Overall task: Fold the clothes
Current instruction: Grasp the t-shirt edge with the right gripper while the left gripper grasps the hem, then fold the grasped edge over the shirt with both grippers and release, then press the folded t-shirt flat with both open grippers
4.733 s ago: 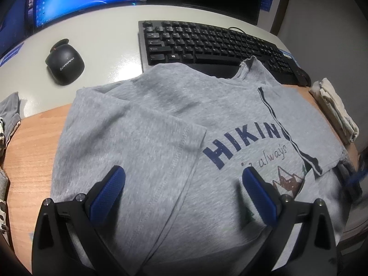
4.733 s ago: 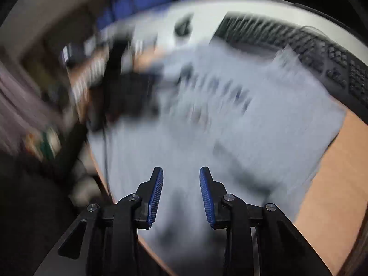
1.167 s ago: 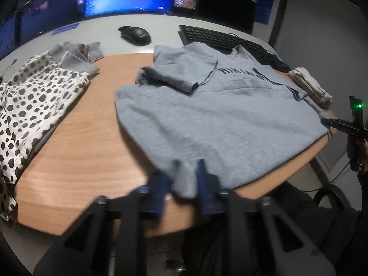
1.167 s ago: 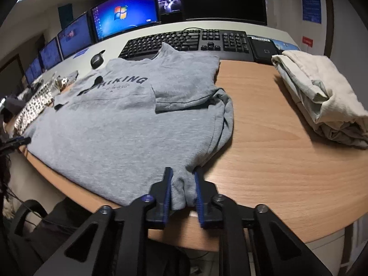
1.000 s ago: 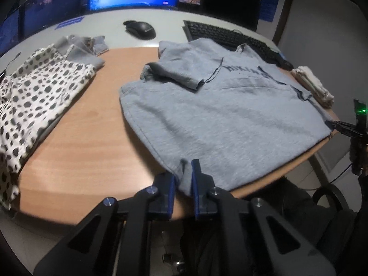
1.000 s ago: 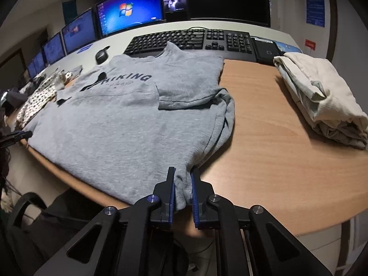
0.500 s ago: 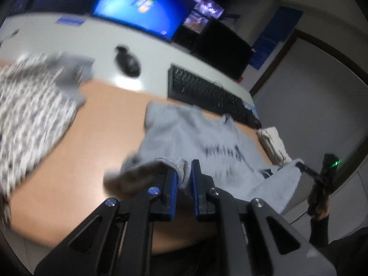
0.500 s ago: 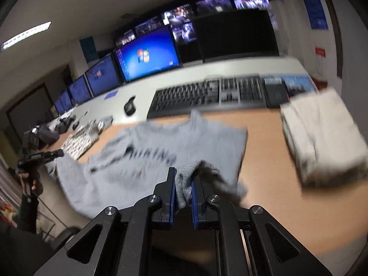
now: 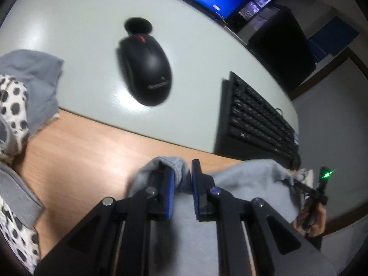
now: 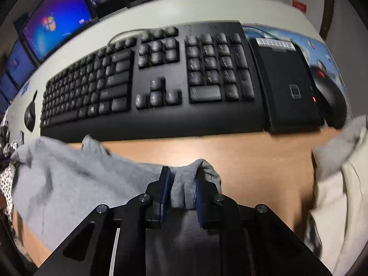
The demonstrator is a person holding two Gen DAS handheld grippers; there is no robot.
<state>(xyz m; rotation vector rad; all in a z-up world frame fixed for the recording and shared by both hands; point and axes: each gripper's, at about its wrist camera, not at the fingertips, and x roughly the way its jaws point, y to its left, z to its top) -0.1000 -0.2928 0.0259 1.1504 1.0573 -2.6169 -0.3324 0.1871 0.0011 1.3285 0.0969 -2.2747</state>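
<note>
My left gripper [image 9: 182, 174] is shut on a bunched corner of the grey T-shirt [image 9: 250, 177], held over the wooden desk [image 9: 87, 147] near the black mouse [image 9: 146, 73]. My right gripper [image 10: 181, 179] is shut on the other corner of the grey T-shirt [image 10: 69, 177], close to the front edge of the black keyboard [image 10: 147, 85]. The shirt's hem stretches between the two grippers. The right gripper also shows at the right edge of the left wrist view [image 9: 319, 193].
A dotted white garment [image 9: 11, 105] on grey cloth lies at the left. A folded beige garment [image 10: 340, 197] lies at the right. A black card reader [image 10: 287, 85] and second mouse [image 10: 331, 99] sit right of the keyboard. Monitors [image 10: 53, 25] stand behind.
Both grippers have lifted the shirt's hem corners off the near desk edge and carried them forward and down, close to the keyboard and the mouse.
</note>
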